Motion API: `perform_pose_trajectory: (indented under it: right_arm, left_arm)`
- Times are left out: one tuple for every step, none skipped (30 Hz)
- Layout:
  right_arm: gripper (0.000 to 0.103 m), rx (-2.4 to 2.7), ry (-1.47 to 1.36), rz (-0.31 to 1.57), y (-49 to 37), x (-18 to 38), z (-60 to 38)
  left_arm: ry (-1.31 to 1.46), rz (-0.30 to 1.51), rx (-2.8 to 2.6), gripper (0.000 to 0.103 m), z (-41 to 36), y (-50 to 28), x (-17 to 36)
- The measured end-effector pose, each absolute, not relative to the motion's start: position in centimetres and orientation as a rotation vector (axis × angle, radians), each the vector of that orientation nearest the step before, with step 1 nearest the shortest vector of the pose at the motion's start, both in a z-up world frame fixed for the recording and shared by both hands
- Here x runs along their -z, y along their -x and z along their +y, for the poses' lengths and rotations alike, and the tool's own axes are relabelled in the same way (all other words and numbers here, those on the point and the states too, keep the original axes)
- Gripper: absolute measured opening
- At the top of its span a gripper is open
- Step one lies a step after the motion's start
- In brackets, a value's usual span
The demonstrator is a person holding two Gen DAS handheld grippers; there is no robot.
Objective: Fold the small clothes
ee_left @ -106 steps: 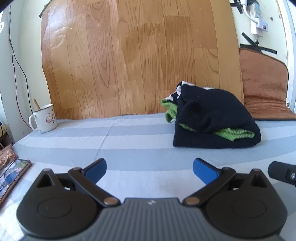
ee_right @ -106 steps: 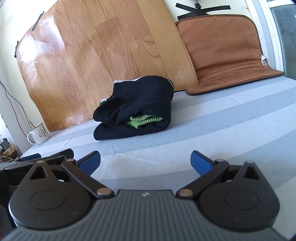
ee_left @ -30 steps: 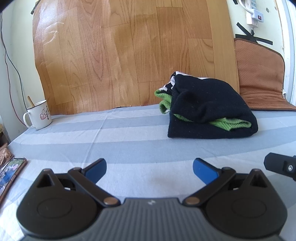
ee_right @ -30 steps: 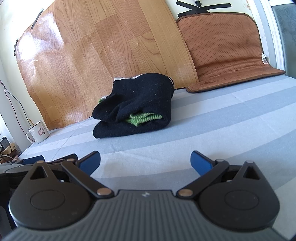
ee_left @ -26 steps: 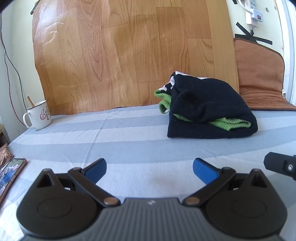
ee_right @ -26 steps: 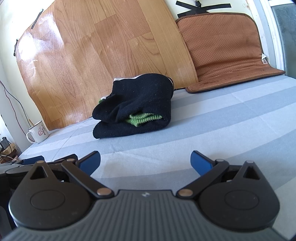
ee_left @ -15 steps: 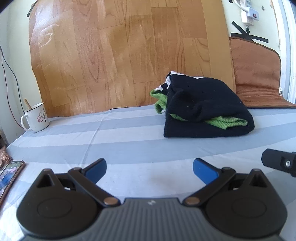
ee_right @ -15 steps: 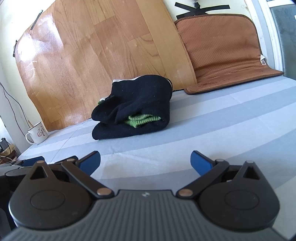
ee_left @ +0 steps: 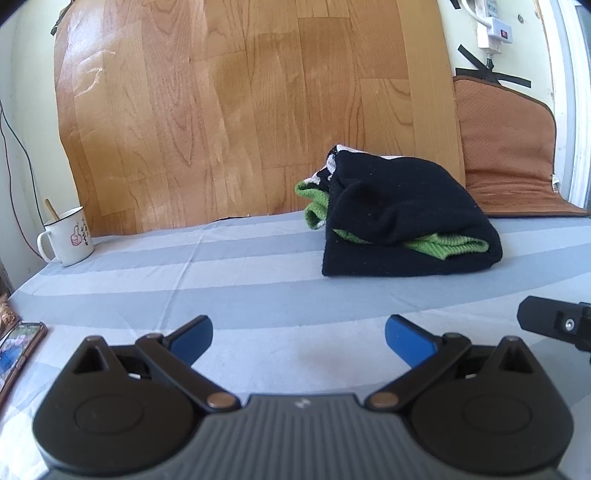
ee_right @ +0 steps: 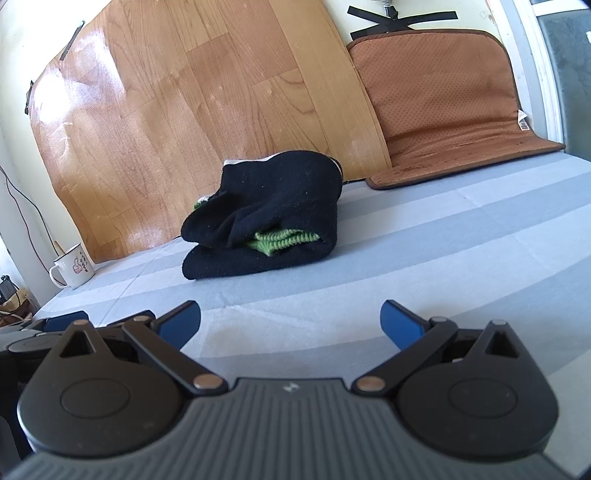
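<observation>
Well ahead of us, the folded black garment (ee_left: 402,218) lies on the striped grey-blue surface (ee_left: 240,280), close to the wood-pattern sheet (ee_left: 240,110) propped against the wall, with a green knit piece (ee_left: 443,246) tucked in its fold. Our left hand-held gripper (ee_left: 298,332) hovers low over the surface, released, blue pads spread wide with nothing between them. Our right hand-held gripper (ee_right: 290,320) is likewise spread and empty, and both are well apart from the clothes. From the left wrist we see green cloth also poking out at the bundle's far left side, a wall plug (ee_left: 495,31), and a phone (ee_left: 16,349) at the surface's left edge. From the right wrist we see the brown perforated mat (ee_right: 443,99) in full. The white enamel mug (ee_left: 68,236) appears in both views.
</observation>
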State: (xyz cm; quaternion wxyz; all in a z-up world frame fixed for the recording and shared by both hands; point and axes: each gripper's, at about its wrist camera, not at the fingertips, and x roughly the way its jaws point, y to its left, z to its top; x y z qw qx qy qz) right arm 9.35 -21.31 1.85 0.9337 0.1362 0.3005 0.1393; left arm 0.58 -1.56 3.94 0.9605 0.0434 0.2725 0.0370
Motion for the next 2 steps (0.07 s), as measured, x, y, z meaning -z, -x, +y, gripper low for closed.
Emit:
perform_pose_trajectory:
  right_arm:
    - [0.103, -0.285, -0.279, 0.615, -9.35, -1.86, -21.31]
    - [0.103, -0.285, -0.278, 0.615, -9.34, -1.85, -21.32]
  left_arm:
    - [-0.087, 0.554, -0.071, 0.103, -1.56, -0.62, -3.93]
    - [-0.085, 0.557, -0.068, 0.103, -1.53, -0.66, -3.92]
